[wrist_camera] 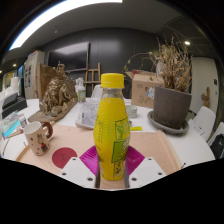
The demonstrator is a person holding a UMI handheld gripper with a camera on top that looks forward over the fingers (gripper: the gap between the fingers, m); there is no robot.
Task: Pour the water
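I hold the gripper [112, 172] at the bottle [112, 125], centre frame, which stands capped between its fingers; they look closed on it, though contact is hard to confirm. The mug [38, 137] waits at left. Next: lift, uncap, tilt toward it.

1. The base of the yellow bottle [112, 128] was hidden behind the gripper [110, 172], so contact between fingers and bottle could not be confirmed.
2. The label print on the bottle was too small to be read.
3. Part of the magenta mat [132, 158] was covered by the bottle.
4. The shelf items behind the mug [38, 137] were blurred.
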